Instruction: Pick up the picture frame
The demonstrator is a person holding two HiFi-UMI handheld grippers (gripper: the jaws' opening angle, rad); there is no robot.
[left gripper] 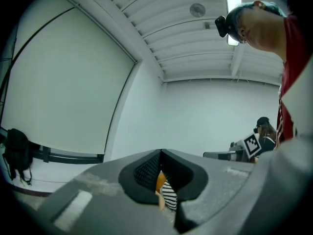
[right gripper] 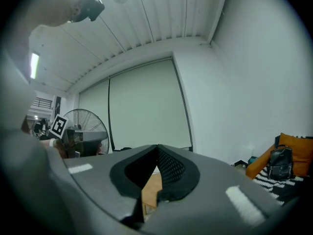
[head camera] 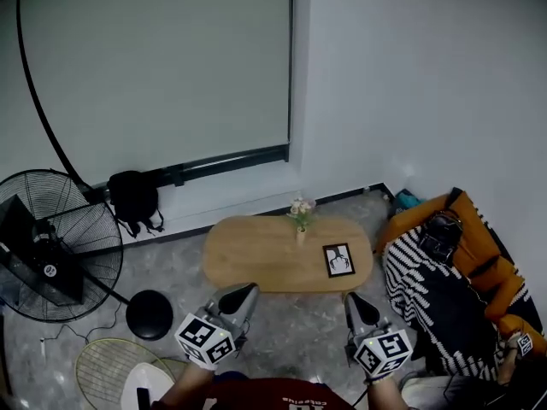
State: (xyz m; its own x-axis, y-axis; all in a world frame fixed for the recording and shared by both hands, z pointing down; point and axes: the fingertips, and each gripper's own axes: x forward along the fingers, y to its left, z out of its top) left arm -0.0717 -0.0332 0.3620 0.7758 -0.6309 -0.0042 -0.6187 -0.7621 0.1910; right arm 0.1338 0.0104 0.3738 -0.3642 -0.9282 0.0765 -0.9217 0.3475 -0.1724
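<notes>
The picture frame [head camera: 339, 260], black-edged with a dark figure on white, lies flat on the right part of an oval wooden table [head camera: 256, 259]. A small vase of flowers [head camera: 301, 216] stands at the table's far edge. My left gripper [head camera: 241, 297] and right gripper [head camera: 357, 307] hover on the near side of the table, short of the frame, both pointing level. The left gripper [left gripper: 161, 152] has its jaws together with nothing held. The right gripper [right gripper: 157, 146] is also shut and empty; a strip of the table [right gripper: 150, 187] shows beneath its jaws.
A standing fan [head camera: 51, 246] and a black bag [head camera: 134, 199] are at the left by the wall. A round black base [head camera: 149, 314] sits on the floor near the left gripper. A sofa with orange cushions [head camera: 479, 254] and a striped blanket [head camera: 427, 293] lines the right.
</notes>
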